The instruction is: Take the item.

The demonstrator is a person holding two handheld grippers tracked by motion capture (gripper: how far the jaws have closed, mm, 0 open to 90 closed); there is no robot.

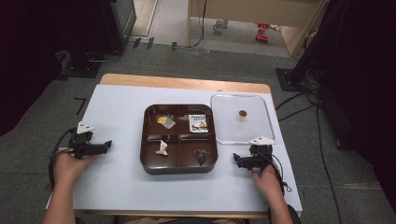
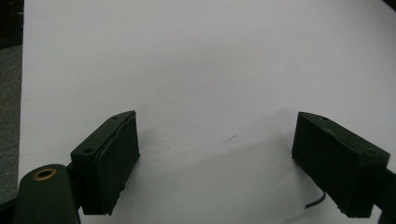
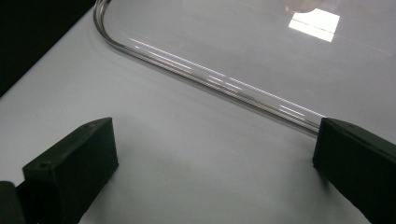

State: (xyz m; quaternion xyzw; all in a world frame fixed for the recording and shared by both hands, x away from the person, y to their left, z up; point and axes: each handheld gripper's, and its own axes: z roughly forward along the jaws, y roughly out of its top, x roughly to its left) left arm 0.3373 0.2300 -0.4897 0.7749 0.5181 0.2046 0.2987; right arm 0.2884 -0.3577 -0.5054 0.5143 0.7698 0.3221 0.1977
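Your left hand-held gripper (image 1: 105,145) and right hand-held gripper (image 1: 237,160) are black, each topped by a pale grey plate. You have a white table (image 1: 121,116), a dark brown tray (image 1: 180,168), a clear lid (image 1: 229,126) with a brown knob (image 1: 242,113), and a yellow piece (image 1: 161,120).

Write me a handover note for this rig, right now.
Left tongs: open, holding nothing, on the table left of the tray.
Right tongs: open, holding nothing, just short of the clear lid.
Tray: brown, four compartments, each with a small item, uncovered.
Lid: flat on the table, right of the tray.
Done: nothing gripped yet.
Left: probably lifting the lid onto the tray.
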